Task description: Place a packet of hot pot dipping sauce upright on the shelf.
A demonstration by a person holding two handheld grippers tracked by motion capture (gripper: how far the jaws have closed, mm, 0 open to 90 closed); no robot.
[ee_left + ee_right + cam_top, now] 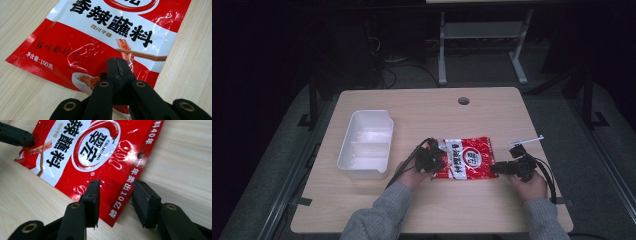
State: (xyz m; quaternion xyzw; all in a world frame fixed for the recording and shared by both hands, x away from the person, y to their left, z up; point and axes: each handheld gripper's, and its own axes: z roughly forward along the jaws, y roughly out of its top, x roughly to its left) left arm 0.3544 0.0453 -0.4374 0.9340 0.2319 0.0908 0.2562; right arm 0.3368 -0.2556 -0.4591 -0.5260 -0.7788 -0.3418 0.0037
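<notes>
Open tabletop (pixel 492 107) lies beyond and in front of the red packet (pixel 466 157); the white tray (pixel 366 144) blocks the left side, the white stick (pixel 526 140) lies near right.
</notes>
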